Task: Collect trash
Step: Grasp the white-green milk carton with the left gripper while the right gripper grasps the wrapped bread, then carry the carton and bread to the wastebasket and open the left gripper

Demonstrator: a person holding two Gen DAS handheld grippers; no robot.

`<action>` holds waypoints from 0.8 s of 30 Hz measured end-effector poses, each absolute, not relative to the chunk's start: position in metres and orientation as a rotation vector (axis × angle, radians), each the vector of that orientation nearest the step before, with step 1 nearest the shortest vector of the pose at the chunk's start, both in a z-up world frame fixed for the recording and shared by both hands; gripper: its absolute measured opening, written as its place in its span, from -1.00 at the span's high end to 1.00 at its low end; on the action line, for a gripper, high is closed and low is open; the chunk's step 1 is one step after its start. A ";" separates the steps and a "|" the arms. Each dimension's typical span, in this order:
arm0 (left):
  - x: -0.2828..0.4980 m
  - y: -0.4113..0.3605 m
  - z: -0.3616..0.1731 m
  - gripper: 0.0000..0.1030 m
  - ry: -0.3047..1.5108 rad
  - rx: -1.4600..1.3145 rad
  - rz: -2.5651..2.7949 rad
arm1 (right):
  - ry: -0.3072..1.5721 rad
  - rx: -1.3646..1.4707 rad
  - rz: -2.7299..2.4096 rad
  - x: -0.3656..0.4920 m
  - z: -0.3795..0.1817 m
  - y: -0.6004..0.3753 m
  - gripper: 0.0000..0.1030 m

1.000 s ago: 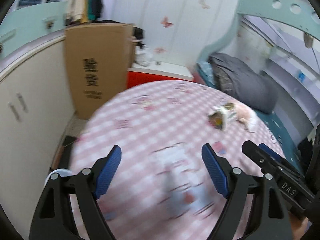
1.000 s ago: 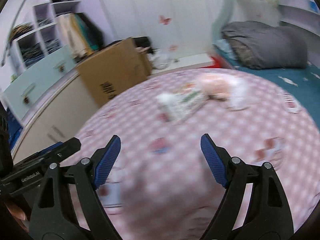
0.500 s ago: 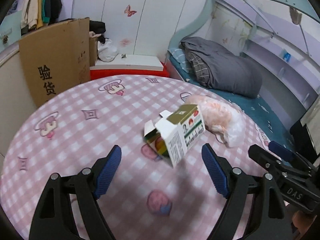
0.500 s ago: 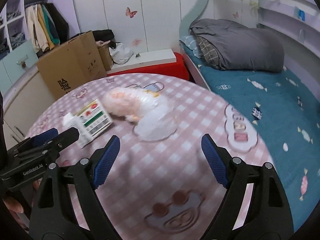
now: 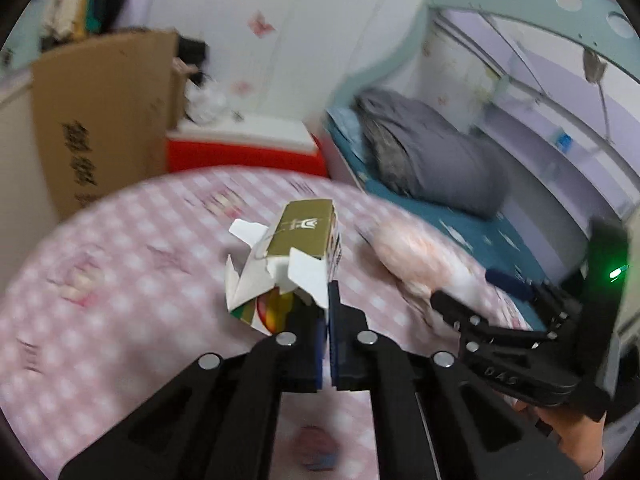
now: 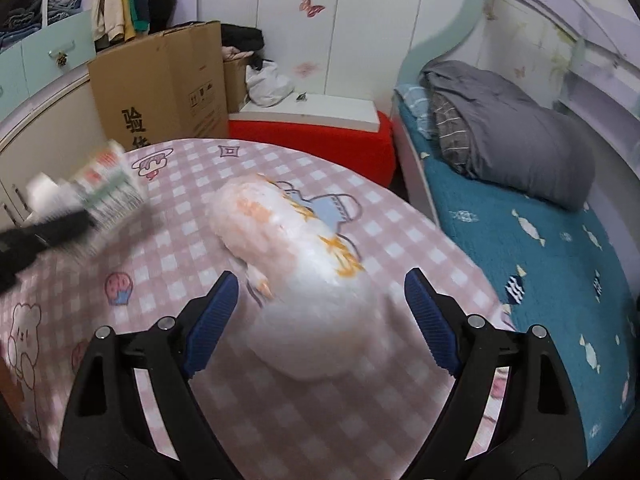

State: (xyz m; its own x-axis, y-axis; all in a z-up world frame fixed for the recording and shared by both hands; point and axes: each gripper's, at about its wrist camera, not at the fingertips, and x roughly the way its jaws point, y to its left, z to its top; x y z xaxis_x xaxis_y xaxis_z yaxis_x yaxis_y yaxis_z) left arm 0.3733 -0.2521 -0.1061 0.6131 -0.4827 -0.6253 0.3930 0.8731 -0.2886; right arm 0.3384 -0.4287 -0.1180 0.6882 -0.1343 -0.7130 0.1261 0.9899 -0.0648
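L gripper (image 5: 328, 328): jaws just snapped shut; half a sec ago they stood wide w/ the carton between them, now clenched on a wall of the carton at its torn-open end.
Carton (image 5: 292, 264): small gold-topped box, flaps splayed, sticks out ahead of the L fingertips, tilted; looks lifted off the cloth but blur makes that hard to tell. In R view it shows at far left (image 6: 108, 188), smeared by motion.
Table (image 5: 120, 300): round, pink check cloth, under both grippers.
Bag (image 6: 296, 276): crumpled white-orange plastic bag lying on the cloth, its near end between the R fingers, touching neither pad.
R gripper (image 6: 320, 312): jaws wide, nothing gripped; a sec ago the bag was well ahead, now it sits between the tips.
Meaning: 1st piece of trash looks secured; 2nd is lined up, needs R to close on it. No bin in sight in either view.
Risk: thin card wall may tear or slip.
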 end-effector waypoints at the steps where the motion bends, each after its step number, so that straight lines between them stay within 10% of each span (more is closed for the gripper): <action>1: 0.373 -0.248 -0.102 0.96 0.747 -0.119 -0.486 | 0.807 0.002 -0.143 0.343 -0.118 -0.429 -0.63; 4: 0.373 -0.228 -0.092 0.96 0.731 -0.083 -0.401 | 0.832 0.098 -0.099 0.350 -0.121 -0.433 -0.53; 5: 0.374 -0.219 -0.091 0.96 0.735 -0.086 -0.389 | 0.856 0.117 -0.091 0.352 -0.124 -0.433 0.03; 8: 0.375 -0.197 -0.088 0.95 0.747 -0.082 -0.346 | 0.849 0.112 -0.108 0.346 -0.120 -0.424 0.17; 24: 0.291 -0.052 -0.045 0.95 0.634 -0.093 -0.238 | 0.663 0.107 0.165 0.278 -0.030 -0.240 0.18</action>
